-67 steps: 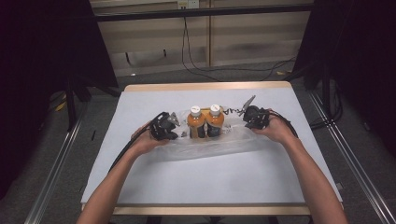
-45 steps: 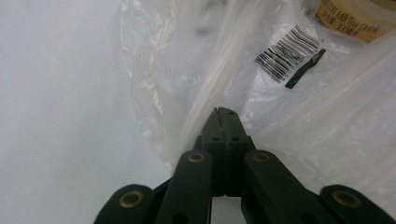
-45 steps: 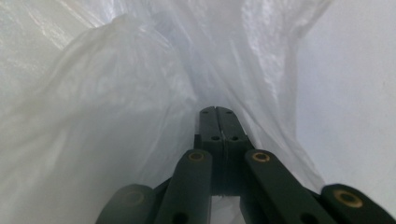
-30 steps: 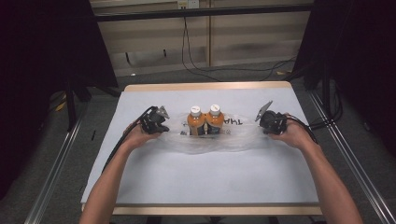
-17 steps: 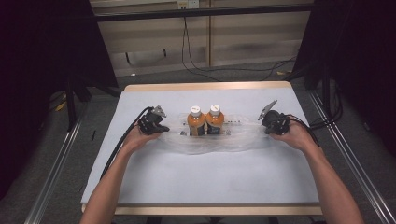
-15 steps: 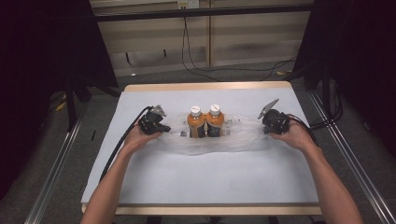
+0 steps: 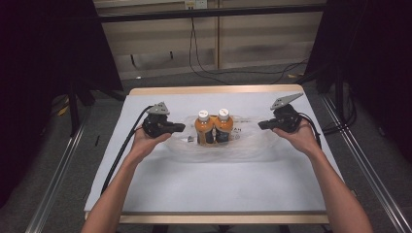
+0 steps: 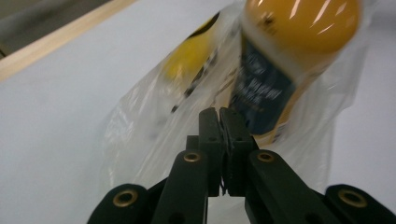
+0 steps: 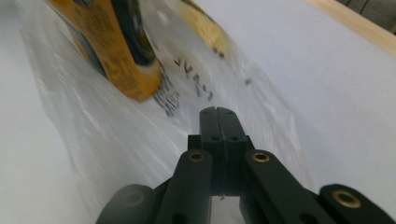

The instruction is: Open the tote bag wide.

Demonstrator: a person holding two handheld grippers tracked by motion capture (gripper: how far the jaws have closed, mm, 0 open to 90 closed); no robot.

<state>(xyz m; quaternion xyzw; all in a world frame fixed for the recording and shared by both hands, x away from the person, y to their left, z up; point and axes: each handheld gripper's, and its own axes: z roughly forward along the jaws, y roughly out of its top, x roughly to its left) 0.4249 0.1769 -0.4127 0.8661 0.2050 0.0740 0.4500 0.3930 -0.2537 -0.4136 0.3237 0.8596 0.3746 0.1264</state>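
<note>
two bottles (image 7: pixel 214 128) upright mid-surface (image 7: pixel 218 189), side by side, inside a clear bag (image 7: pixel 243 143) spread flat; bag's long axis running 9 to 3 o'clock in the high view, bottles' long axes vertical, caps up. left hand-held gripper (image 7: pixel 180 128) at 9 o'clock of the bottles, pointing toward 3, jaws together and clamped on the bag's edge (image 8: pixel 154 126). right hand-held gripper (image 7: pixel 261 125) at 3 o'clock, pointing toward 9, jaws likewise closed, pinching the bag film (image 9: pixel 233 93). left one nearer the bottles, right one farther off. likely next: pulling both bag ends, so the 9-to-3 line matters most.
</note>
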